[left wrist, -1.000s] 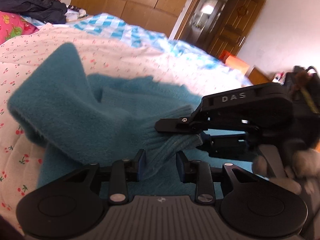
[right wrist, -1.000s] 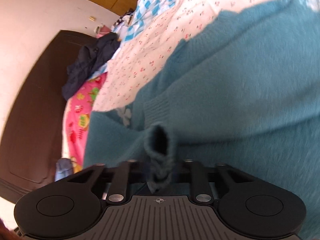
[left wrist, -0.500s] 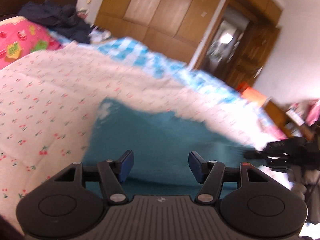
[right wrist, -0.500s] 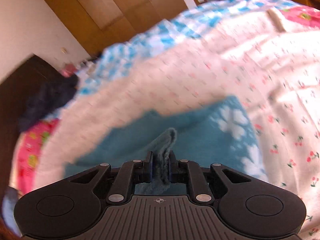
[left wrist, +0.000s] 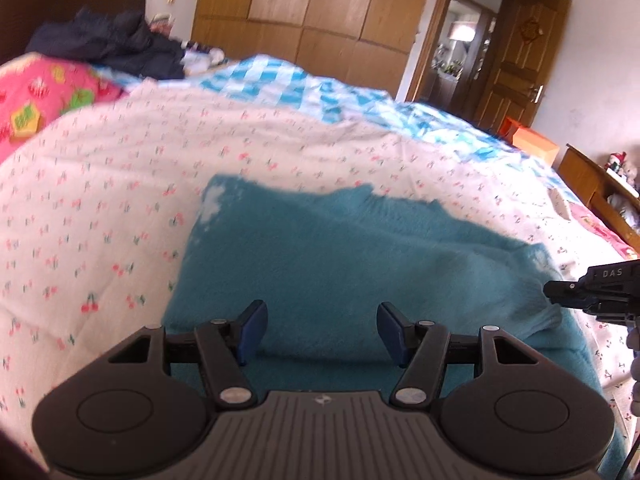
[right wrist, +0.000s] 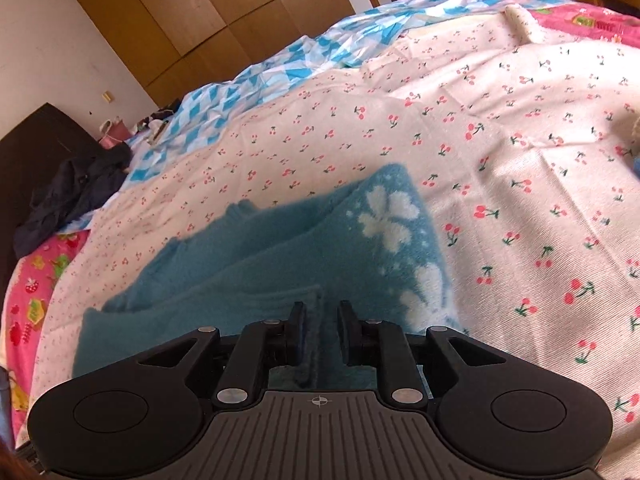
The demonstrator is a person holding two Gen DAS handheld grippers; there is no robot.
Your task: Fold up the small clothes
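Observation:
A fluffy teal sweater [left wrist: 360, 260] lies folded on the cherry-print bedspread [left wrist: 100, 200]. My left gripper [left wrist: 320, 320] hovers over its near edge, open, with nothing between the blue pads. At the right edge of the left wrist view, my right gripper [left wrist: 592, 296] reaches the sweater's right side. In the right wrist view the sweater [right wrist: 240, 264] shows white flower patterns [right wrist: 386, 220]. My right gripper [right wrist: 320, 316] has its jaws opening. A ribbed teal fold [right wrist: 310, 320] lies between them against the left finger, with a gap to the right pad.
A dark clothes pile [left wrist: 112, 40] and a pink blanket [left wrist: 36, 96] sit at the bed's far left. A blue checked sheet [left wrist: 280, 84] covers the far side. Wooden wardrobes [left wrist: 320, 12], a door [left wrist: 516, 68] and an orange box [left wrist: 532, 144] stand beyond.
My left gripper let go of the ribbed cuff and opened wide. My right gripper carried its fold across to the right, and its pads have parted slightly. The sweater lies flatter.

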